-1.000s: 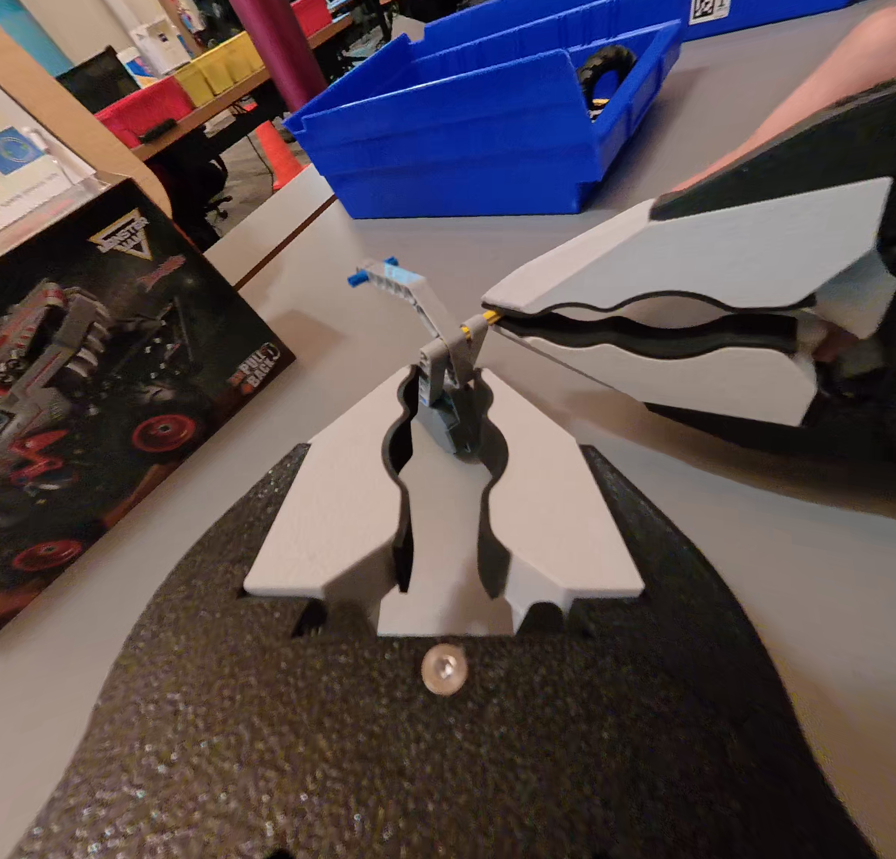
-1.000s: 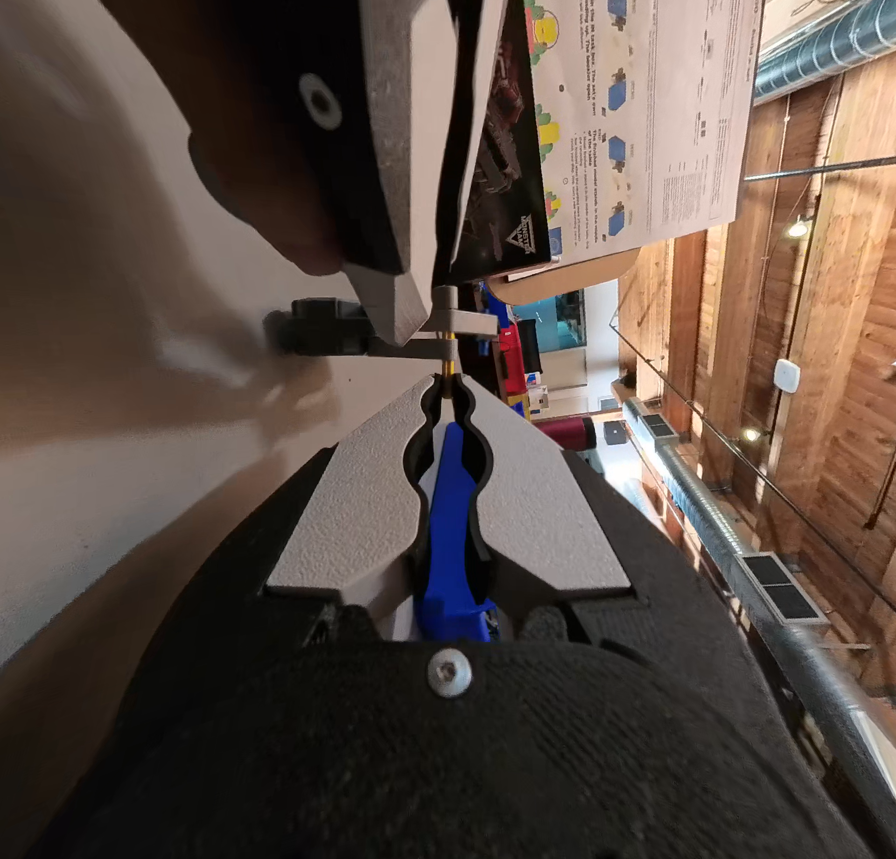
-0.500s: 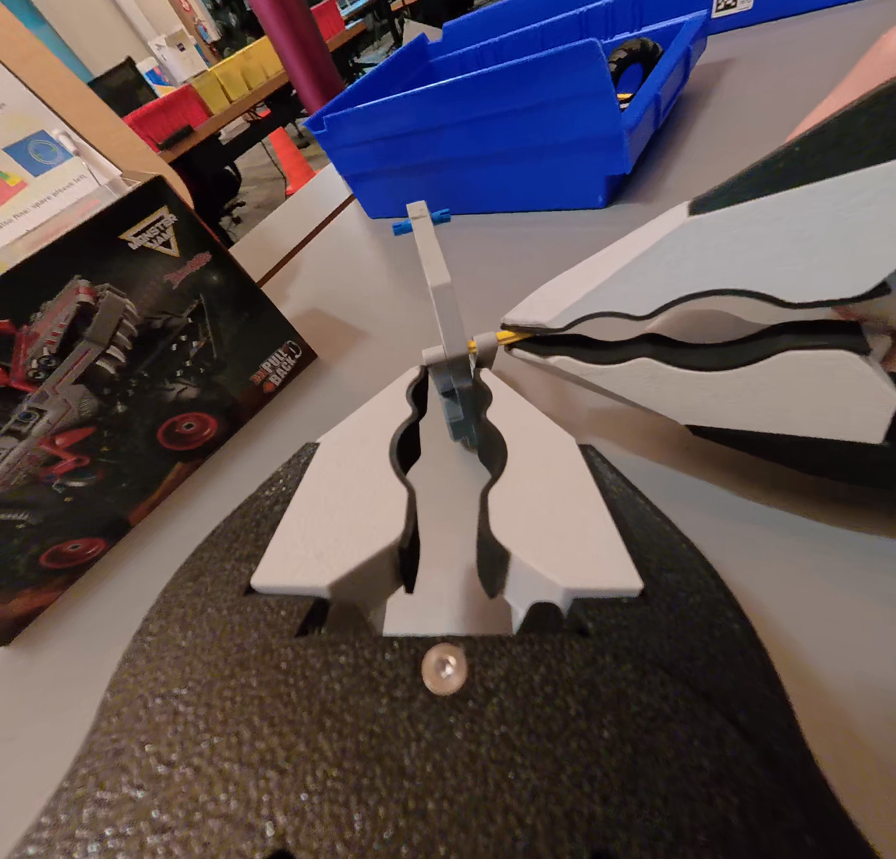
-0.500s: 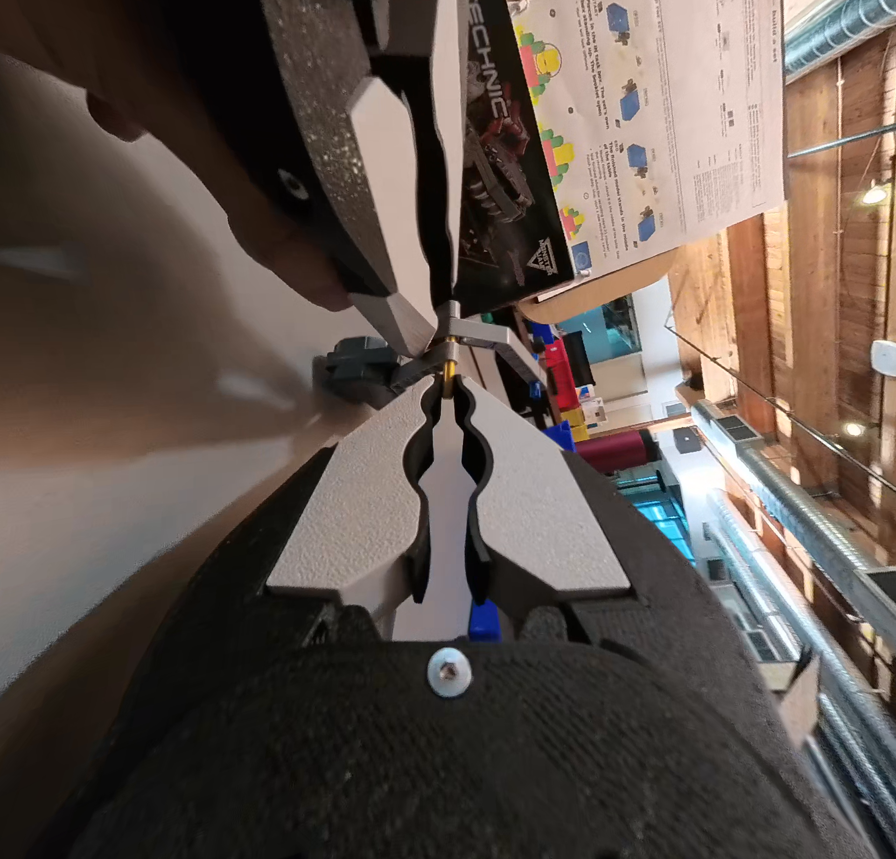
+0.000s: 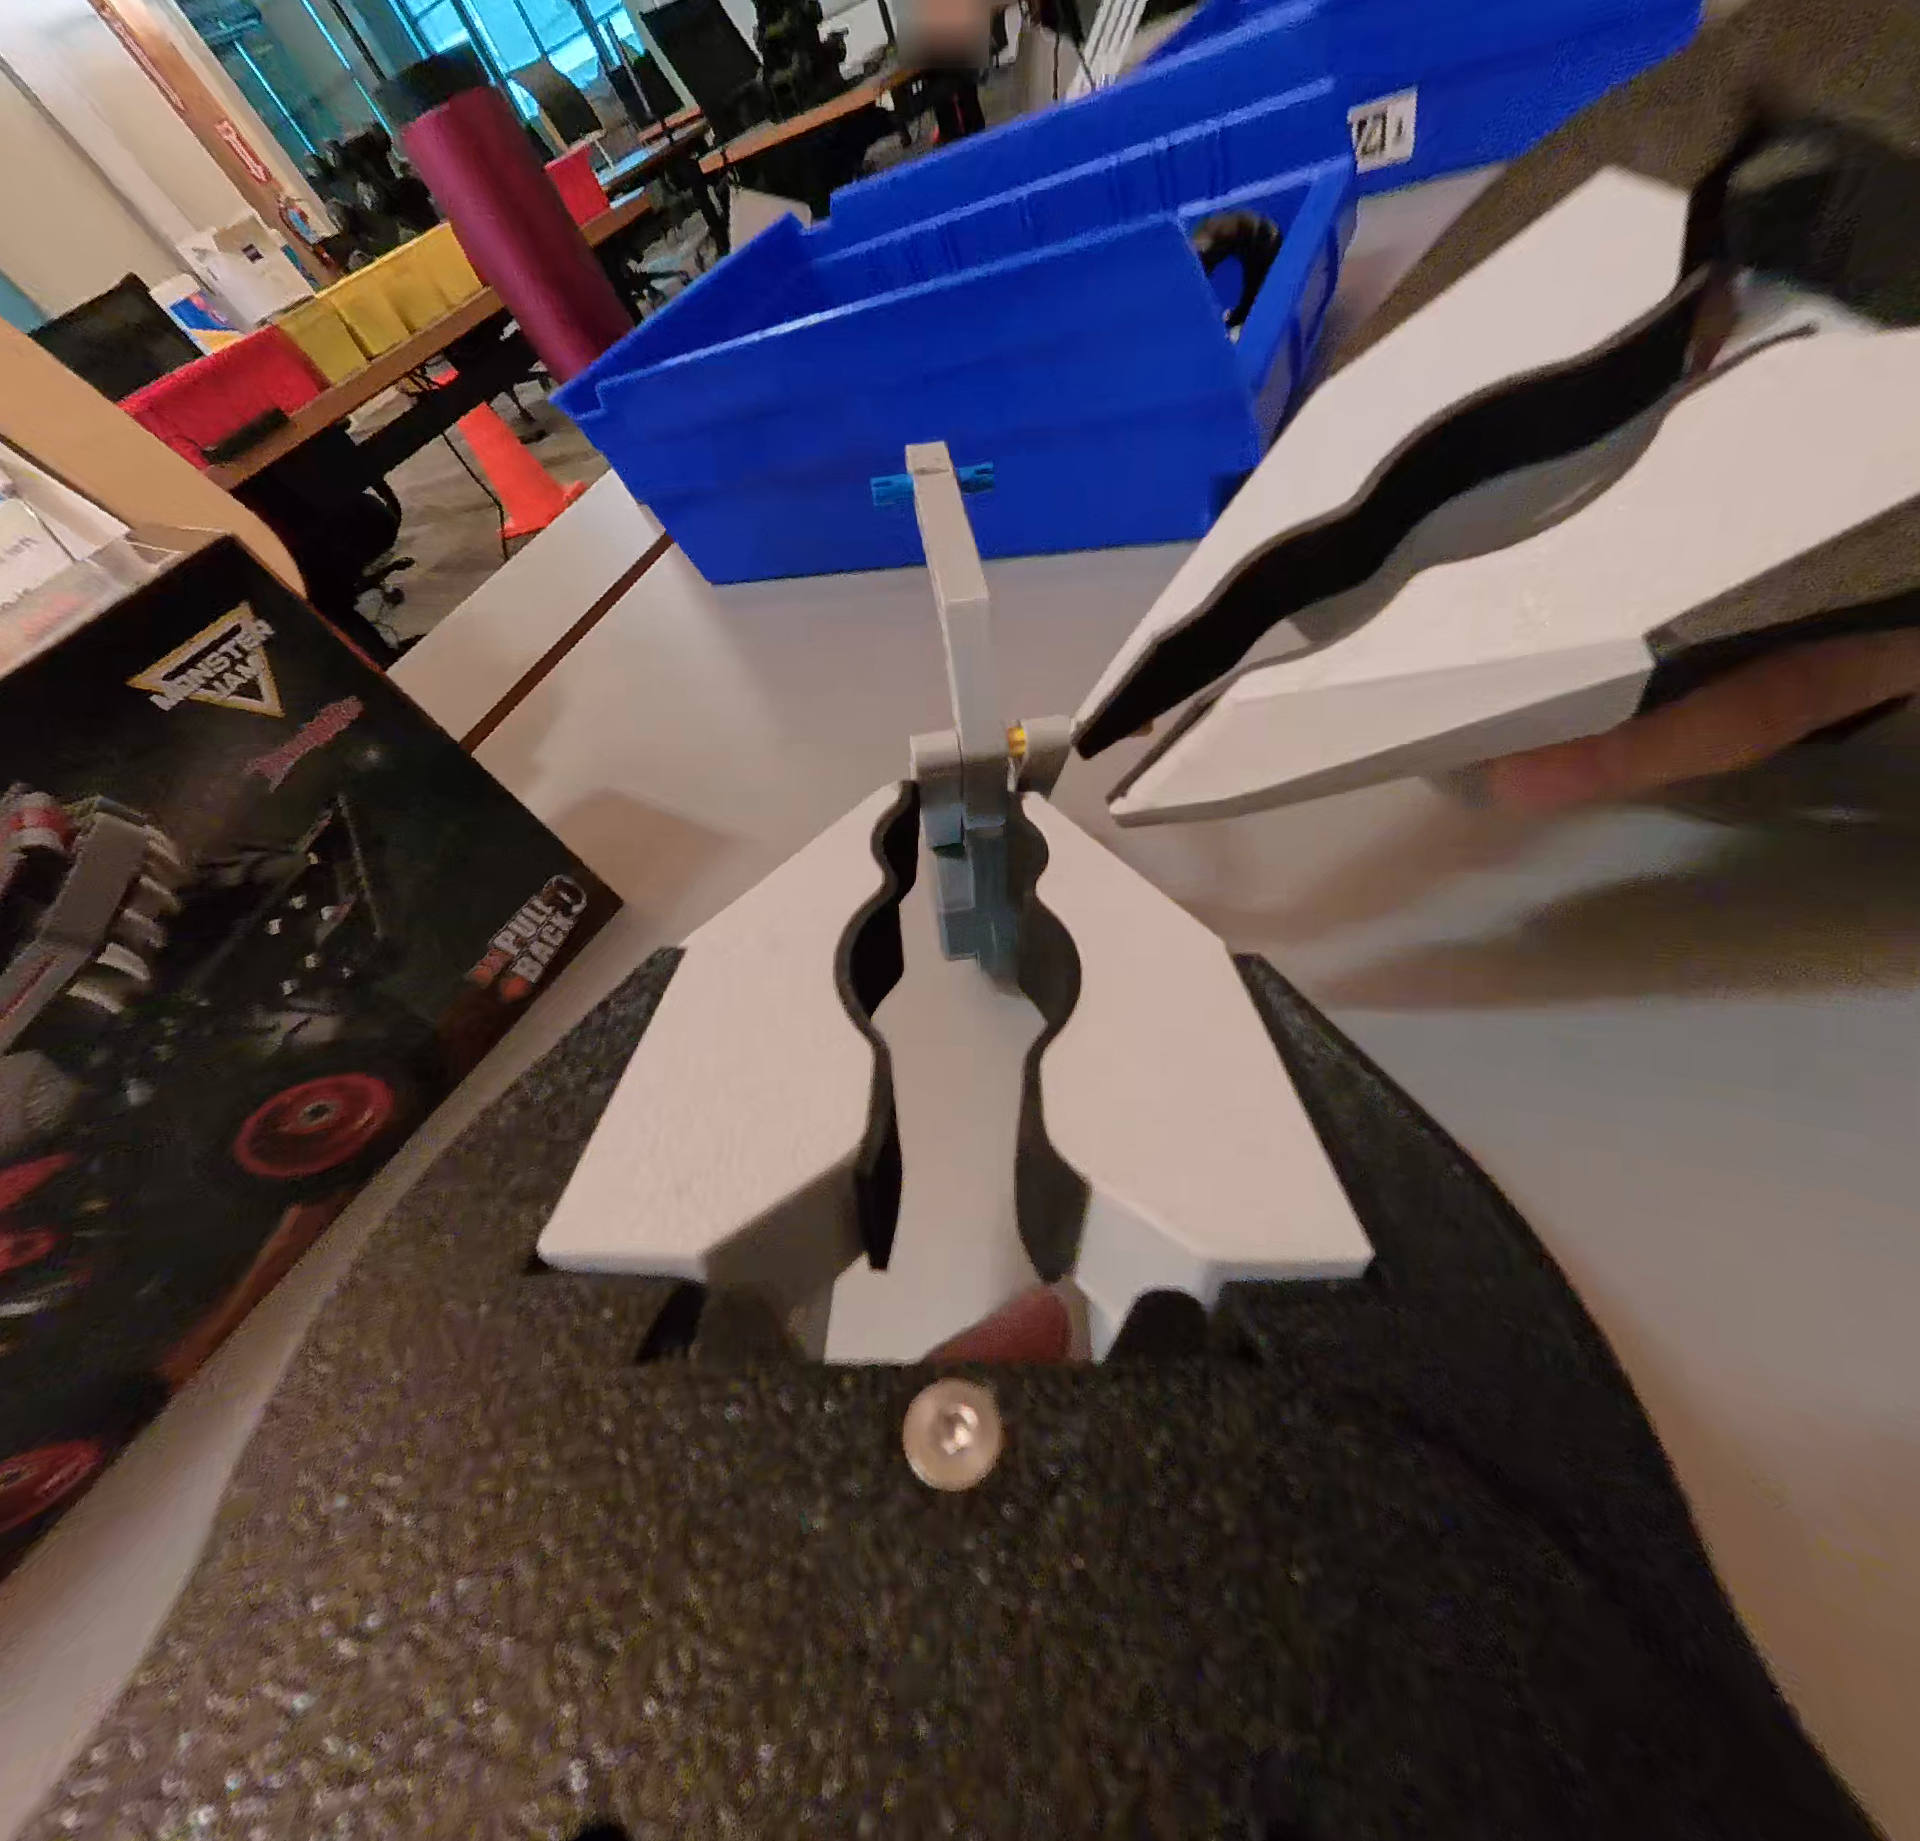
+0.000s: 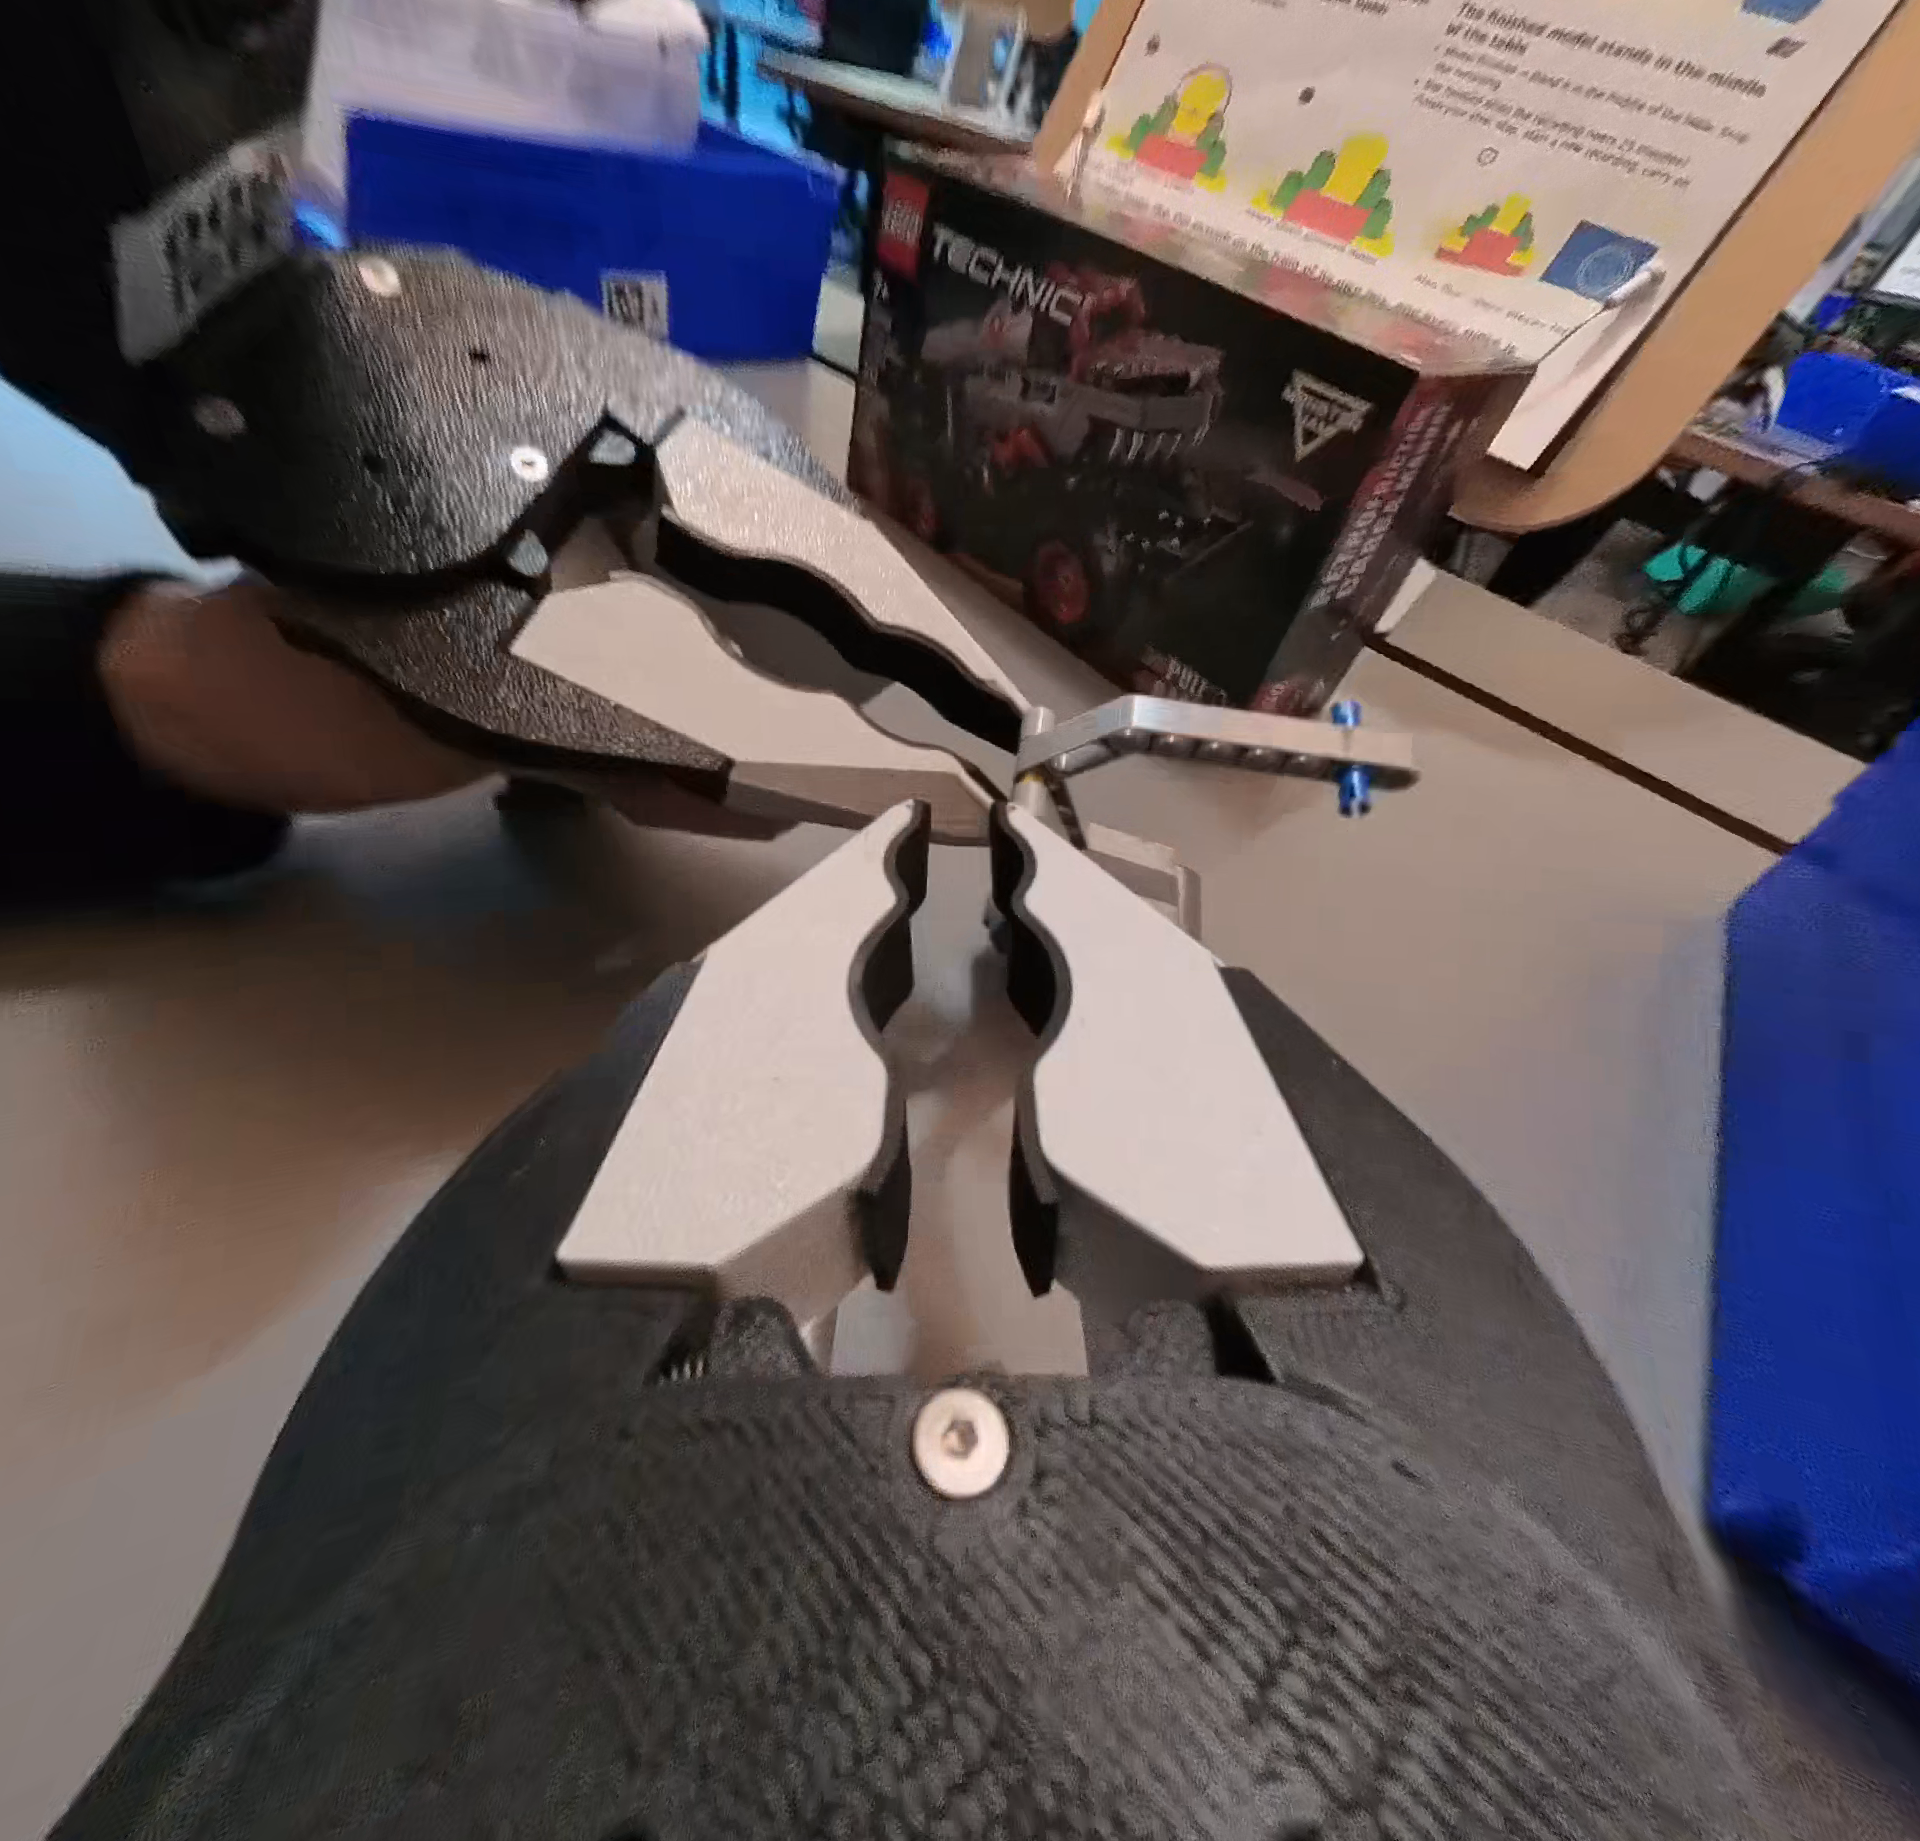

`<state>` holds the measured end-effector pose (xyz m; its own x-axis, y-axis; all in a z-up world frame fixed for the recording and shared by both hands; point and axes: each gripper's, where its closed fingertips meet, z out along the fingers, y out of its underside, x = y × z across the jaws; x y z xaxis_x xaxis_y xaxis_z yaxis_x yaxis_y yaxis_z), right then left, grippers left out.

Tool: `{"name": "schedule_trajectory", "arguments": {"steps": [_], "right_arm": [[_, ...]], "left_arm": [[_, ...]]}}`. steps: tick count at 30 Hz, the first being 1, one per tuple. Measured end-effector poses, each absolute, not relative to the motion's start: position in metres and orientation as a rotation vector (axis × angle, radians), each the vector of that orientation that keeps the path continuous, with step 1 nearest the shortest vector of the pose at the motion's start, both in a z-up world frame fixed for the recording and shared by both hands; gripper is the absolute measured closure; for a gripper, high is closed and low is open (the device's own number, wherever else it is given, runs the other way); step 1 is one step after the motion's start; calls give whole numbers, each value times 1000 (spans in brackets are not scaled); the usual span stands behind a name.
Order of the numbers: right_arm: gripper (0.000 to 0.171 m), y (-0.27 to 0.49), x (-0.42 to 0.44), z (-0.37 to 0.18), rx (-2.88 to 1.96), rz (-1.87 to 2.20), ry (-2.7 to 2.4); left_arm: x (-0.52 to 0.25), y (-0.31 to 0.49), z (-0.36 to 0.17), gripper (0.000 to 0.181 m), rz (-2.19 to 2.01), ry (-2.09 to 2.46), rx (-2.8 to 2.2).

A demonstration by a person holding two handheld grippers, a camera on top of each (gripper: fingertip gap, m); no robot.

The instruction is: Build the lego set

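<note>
Now | left tool (image 5: 961, 804) clamps grey lego assembly (image 5: 961, 648) | right tool (image 6: 956, 820) slightly parted, empty | printed set box (image 6: 1143, 461) behind

— What does the build look like?

— A small lego assembly (image 5: 971, 835): a long light-grey beam (image 5: 958, 607) joined to a darker grey block (image 5: 977, 892) at one end.

— Anything on the beam?

— A blue pin (image 5: 932, 485) runs through its far end, sticking out on both sides. Near the joint there is a short yellow axle (image 5: 1018, 739) with a light-grey piece beside it.

— Where is it?

— Off the table, block end pinched between the left tool's (image 5: 961, 804) tips, beam reaching away from them.

— And from the right wrist view?

— The beam (image 6: 1216, 747) lies level, blue pin (image 6: 1349, 757) crossing it upright.
</note>
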<state>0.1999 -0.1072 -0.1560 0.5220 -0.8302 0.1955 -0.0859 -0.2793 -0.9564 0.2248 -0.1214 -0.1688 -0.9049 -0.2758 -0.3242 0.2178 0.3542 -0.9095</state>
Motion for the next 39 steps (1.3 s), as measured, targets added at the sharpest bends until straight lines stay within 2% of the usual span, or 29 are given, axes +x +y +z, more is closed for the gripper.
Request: {"name": "schedule_trajectory", "arguments": {"steps": [7,10,16,39], "right_arm": [[171,-107,200,-140,-1588,-915,717],[152,-109,205,-149,-1644,-917,762],[167,-105,205,-152,-1690,-976,718],[168,-103,205,-159,-1802,-1206,620]], "left_arm": [[224,-109,-170,168,-1563,2186,-46],[227,-104,-162,167,-1633,2182,-158],[221,-104,-166,168,-1685,2261,-232],[220,-99,-171,167,-1631,2266,-264]]}}
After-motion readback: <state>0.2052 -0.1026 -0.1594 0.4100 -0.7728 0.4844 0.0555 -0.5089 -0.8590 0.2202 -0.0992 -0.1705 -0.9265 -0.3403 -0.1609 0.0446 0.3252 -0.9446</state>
